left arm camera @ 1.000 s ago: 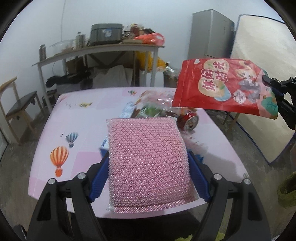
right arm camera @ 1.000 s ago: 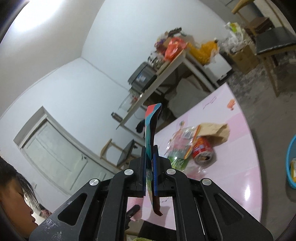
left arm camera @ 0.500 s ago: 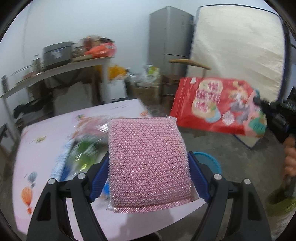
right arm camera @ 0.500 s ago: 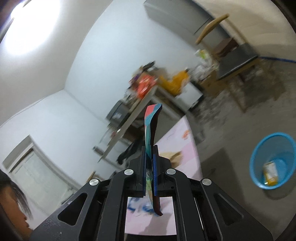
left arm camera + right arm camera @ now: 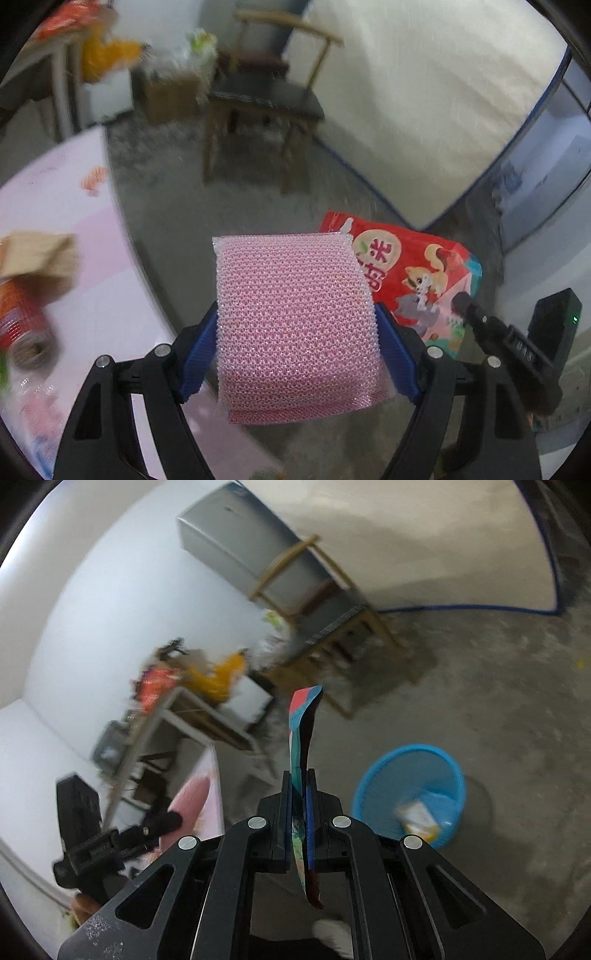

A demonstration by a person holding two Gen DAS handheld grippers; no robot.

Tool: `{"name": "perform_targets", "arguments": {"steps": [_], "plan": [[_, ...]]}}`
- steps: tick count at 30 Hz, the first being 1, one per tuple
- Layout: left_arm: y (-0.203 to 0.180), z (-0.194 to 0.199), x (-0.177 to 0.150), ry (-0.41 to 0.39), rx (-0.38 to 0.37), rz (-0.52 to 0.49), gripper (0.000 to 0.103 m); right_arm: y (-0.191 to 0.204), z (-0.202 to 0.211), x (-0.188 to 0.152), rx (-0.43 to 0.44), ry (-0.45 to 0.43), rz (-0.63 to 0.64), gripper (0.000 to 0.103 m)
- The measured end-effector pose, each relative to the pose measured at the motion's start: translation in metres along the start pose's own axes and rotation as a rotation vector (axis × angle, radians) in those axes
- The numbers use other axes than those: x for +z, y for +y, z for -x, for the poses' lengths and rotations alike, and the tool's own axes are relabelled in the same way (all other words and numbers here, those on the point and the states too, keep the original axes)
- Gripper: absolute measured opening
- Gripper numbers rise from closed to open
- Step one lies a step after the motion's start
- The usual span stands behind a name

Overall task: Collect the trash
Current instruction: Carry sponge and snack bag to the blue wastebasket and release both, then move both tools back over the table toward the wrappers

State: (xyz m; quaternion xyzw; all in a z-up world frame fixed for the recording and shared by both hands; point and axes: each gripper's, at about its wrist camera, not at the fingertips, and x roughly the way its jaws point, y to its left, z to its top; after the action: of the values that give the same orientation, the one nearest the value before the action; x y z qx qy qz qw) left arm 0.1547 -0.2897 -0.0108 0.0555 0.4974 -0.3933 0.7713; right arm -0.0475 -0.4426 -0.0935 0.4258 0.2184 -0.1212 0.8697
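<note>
A pink mesh sponge [image 5: 291,295] sits squeezed between the blue pads of my left gripper [image 5: 295,317], over the table's edge and the floor. Just right of it hangs a red snack bag [image 5: 417,273], pinched at its lower corner by my right gripper [image 5: 461,304]. In the right wrist view that bag [image 5: 301,734] stands edge-on in the shut right gripper [image 5: 298,779]. A blue basket [image 5: 373,794] stands on the floor to the right, with a yellow and white packet [image 5: 417,818] inside. The left gripper [image 5: 162,821] and the sponge [image 5: 190,797] show at the left.
The pink table [image 5: 92,236] lies at the left with a red can [image 5: 22,325] and a brown paper bag [image 5: 37,254]. A wooden chair [image 5: 262,99] and a leaning mattress [image 5: 424,92] stand on the grey floor beyond.
Both grippers have swung right, off the table and toward the floor, keeping their loads. The blue basket has come into the right wrist view and grown larger. The snack bag now hangs lower.
</note>
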Motion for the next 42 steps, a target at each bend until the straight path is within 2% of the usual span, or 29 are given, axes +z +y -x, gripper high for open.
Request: {"name": "perform_targets", "arguments": {"steps": [4, 8, 10, 12, 14, 15, 18, 21, 26, 30, 34, 36, 42], "plan": [[-0.015, -0.067, 0.018, 0.106, 0.000, -0.004, 0.078, -0.025, -0.036, 0.005, -0.090, 0.041, -0.006, 0.005], [-0.020, -0.113, 0.033, 0.142, -0.003, 0.008, 0.080, -0.045, -0.069, 0.010, -0.169, 0.053, -0.011, 0.006], [-0.020, -0.136, 0.038, 0.172, -0.002, 0.019, 0.085, -0.057, -0.091, 0.011, -0.210, 0.061, -0.012, 0.014], [-0.014, -0.153, 0.040, 0.190, 0.011, 0.044, 0.091, -0.076, -0.109, 0.007, -0.256, 0.085, -0.029, 0.030], [-0.008, -0.158, 0.040, 0.191, 0.018, 0.073, 0.092, -0.095, -0.124, -0.003, -0.328, 0.112, -0.053, 0.036], [-0.002, -0.156, 0.038, 0.191, 0.013, 0.092, 0.092, -0.103, -0.127, -0.008, -0.347, 0.124, -0.075, 0.036], [0.007, -0.142, 0.033, 0.172, -0.027, 0.125, 0.092, -0.115, -0.128, -0.018, -0.366, 0.126, -0.104, 0.040], [0.013, -0.122, 0.032, 0.136, -0.033, 0.120, 0.092, -0.122, -0.122, -0.025, -0.386, 0.130, -0.113, 0.040], [0.018, -0.080, 0.032, 0.061, -0.071, 0.104, 0.092, -0.118, -0.103, -0.023, -0.400, 0.108, -0.103, 0.040], [0.021, -0.037, 0.027, -0.016, -0.095, 0.075, 0.092, -0.111, -0.090, -0.020, -0.391, 0.090, -0.084, 0.045], [0.025, 0.011, 0.003, -0.085, -0.064, 0.041, 0.093, -0.084, -0.073, -0.018, -0.338, 0.070, -0.019, 0.054], [0.030, 0.028, -0.013, -0.108, -0.070, 0.036, 0.097, -0.067, -0.064, -0.019, -0.301, 0.065, 0.020, 0.059], [0.057, 0.084, -0.066, -0.154, -0.050, 0.041, 0.097, 0.005, -0.044, -0.021, -0.149, 0.079, 0.181, 0.072]]}}
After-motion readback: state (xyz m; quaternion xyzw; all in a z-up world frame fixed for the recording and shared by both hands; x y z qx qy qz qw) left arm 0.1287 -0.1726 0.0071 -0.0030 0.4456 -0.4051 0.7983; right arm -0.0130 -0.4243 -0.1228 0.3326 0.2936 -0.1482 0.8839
